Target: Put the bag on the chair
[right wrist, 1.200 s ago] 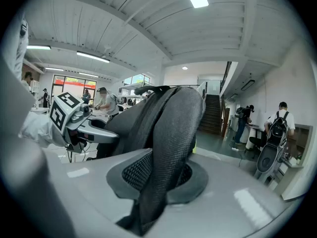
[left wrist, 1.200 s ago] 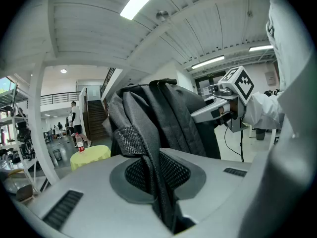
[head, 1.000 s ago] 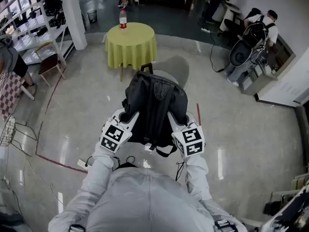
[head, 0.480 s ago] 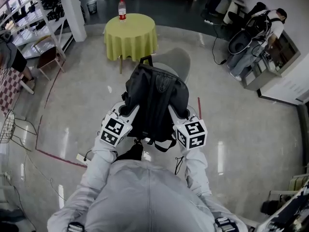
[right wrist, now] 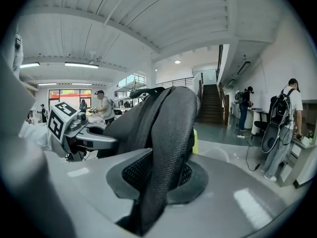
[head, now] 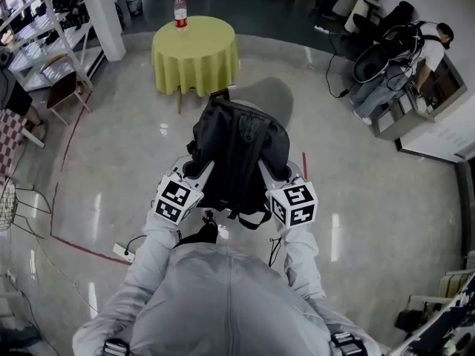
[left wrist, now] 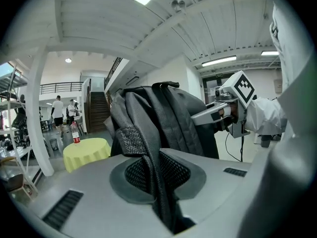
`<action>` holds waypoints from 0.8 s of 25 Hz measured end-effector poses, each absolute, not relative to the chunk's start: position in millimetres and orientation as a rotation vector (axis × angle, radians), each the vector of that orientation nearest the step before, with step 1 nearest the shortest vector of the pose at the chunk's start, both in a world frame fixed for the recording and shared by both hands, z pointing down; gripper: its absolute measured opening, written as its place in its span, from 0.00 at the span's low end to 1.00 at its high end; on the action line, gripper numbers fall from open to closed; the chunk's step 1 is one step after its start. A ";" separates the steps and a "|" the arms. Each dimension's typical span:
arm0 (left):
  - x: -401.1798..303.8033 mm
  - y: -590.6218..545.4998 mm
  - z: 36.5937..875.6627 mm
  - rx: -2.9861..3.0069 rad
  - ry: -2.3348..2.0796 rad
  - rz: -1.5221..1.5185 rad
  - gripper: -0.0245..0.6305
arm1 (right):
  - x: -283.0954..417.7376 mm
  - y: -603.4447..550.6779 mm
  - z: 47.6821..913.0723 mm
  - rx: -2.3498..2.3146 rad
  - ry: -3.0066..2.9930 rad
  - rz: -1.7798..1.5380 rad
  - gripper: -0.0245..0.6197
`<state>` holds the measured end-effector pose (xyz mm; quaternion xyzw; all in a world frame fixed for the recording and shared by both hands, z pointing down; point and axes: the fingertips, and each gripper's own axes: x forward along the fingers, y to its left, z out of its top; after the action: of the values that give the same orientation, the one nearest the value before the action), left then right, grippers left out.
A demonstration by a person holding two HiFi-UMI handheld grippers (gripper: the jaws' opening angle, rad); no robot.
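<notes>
A black backpack [head: 237,158] hangs in front of me, held up by its two shoulder straps. My left gripper [head: 194,172] is shut on the left strap [left wrist: 148,167], which runs down between its jaws. My right gripper [head: 276,173] is shut on the wider mesh strap [right wrist: 166,148]. Just beyond the bag stands the pale grey chair [head: 271,95], partly hidden by it. In the left gripper view the bag [left wrist: 163,118] fills the middle, with the right gripper [left wrist: 225,114] beside it. In the right gripper view the left gripper [right wrist: 81,135] shows at the left.
A round table with a yellow cloth [head: 194,54] and a bottle [head: 180,10] stands behind the chair. Shelves [head: 41,43] and a white pillar [head: 100,13] are at the left. A person with equipment [head: 415,47] is at the right. A power strip and cable [head: 122,252] lie on the floor.
The view has shifted a little, so the table and chair sit further left and higher. The bag has risen slightly in the picture. Both grips on the straps are unchanged.
</notes>
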<state>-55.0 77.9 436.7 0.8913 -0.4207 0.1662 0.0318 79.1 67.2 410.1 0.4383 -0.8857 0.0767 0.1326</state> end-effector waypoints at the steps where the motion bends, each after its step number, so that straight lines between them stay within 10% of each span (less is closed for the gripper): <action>1: -55.5 66.7 439.3 2.740 -1.287 0.512 0.10 | 78.4 56.4 412.1 1.269 -2.562 0.226 0.16; 20: -58.2 -137.0 471.9 2.663 -1.199 0.565 0.10 | 76.8 -145.5 448.7 1.249 -2.510 0.325 0.16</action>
<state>-58.2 -137.0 471.9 0.8922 -0.4015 0.1891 0.0834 76.8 -145.5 448.7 0.4367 -0.8781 0.1137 0.1589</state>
